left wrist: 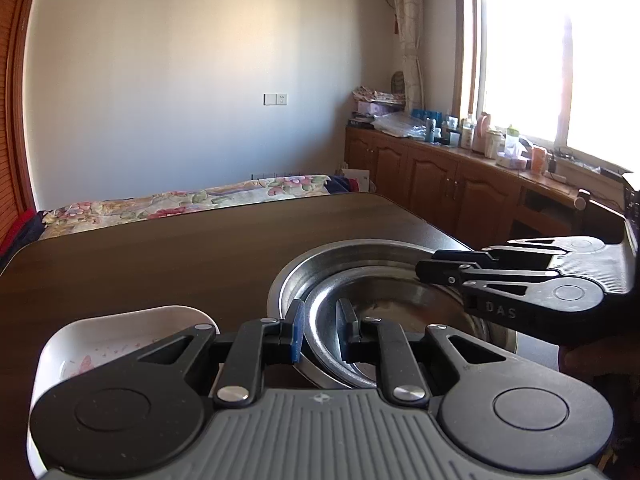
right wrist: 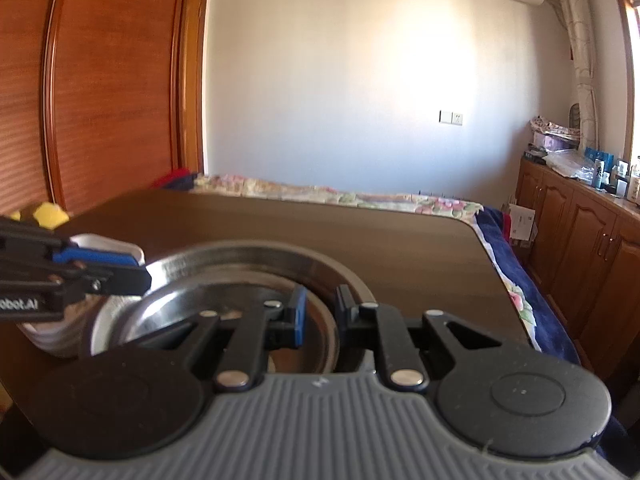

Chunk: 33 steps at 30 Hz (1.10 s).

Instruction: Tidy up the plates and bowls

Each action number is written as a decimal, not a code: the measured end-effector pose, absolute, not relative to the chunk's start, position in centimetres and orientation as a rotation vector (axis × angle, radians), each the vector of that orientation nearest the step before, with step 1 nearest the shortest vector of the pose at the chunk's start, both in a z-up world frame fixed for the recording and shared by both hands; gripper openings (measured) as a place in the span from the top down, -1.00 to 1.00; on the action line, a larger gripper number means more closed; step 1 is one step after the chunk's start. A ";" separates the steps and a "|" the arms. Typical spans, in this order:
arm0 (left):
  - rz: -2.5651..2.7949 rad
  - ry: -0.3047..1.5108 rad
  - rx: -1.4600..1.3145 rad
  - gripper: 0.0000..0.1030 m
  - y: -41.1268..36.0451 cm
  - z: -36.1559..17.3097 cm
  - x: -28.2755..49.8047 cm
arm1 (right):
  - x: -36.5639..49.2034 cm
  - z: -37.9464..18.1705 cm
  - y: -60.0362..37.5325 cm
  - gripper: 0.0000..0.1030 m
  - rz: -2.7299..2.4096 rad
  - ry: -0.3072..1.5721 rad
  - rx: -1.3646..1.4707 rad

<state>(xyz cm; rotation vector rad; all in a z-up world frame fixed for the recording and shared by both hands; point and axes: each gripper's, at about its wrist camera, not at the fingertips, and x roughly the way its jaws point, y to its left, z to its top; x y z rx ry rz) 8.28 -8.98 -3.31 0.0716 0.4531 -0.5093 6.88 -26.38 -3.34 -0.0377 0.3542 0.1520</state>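
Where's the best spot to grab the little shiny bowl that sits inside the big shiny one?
Probably its thin raised rim. The smaller steel bowl sits nested in the larger steel bowl, so its sides are hidden; only the rim sticks up. Come from the near edge, one finger inside and one outside, as the left gripper already straddles it.

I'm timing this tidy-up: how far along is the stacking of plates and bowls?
Done: the small steel bowl sits inside the large steel dish. In hand: left tool and right tool straddle the small bowl's rim. Remaining: the white dish lies apart beside them.
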 end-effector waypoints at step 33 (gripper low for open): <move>-0.445 0.418 0.041 -0.27 -9.8 -6.1 8.2 | 7.2 -5.9 -28.0 -0.52 0.173 0.304 0.142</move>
